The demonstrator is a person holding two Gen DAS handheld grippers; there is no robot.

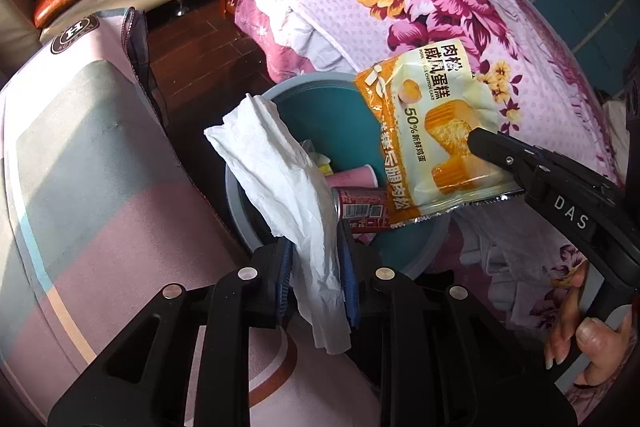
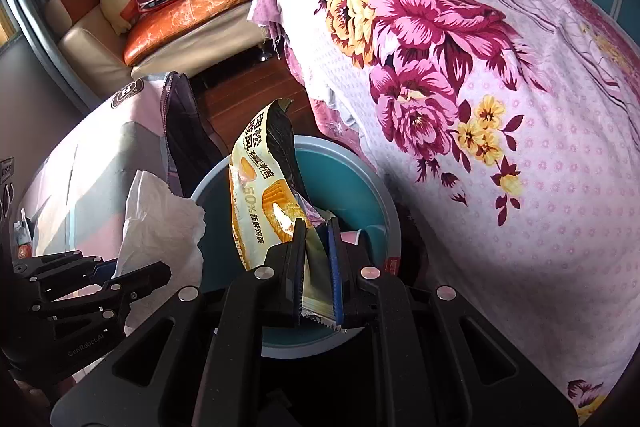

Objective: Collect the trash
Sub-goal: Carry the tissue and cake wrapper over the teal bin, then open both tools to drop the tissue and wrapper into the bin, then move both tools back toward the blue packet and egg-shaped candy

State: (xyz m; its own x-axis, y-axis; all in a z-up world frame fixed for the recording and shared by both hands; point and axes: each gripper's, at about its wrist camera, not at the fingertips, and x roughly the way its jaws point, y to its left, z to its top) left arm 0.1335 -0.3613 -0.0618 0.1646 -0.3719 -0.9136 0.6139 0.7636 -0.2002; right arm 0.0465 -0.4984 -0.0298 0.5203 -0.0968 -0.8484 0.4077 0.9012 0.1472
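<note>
A bed covered by a lilac sheet printed with big magenta and yellow flowers [image 2: 460, 75] is seen filling the right side of both views. A pink, grey and white patterned mat [image 1: 80, 163] is spread at left over dark wooden floor [image 1: 200, 47]. A cream sofa with an orange cushion [image 2: 188, 11] is set at the far wall. A round bin, blue-grey outside and teal inside [image 1: 320, 115], is placed between mat and bed; a red drink can [image 1: 362, 211] and a pink paper cup [image 1: 354, 179] are seen lying in it.

A crumpled white paper tissue [image 1: 280, 179] is seen between the pads of the left gripper [image 1: 316, 267], hanging above the bin's near rim; the jaws are parted a little, and whether the pads press on the tissue cannot be told. A yellow-and-white torn cake snack wrapper with printed Chinese text [image 2: 260, 203] is clamped at its crimped edge by the closed right gripper [image 2: 316, 267] and is held above the bin opening. A person's hand [image 1: 588, 343] is seen on the right gripper's handle.
</note>
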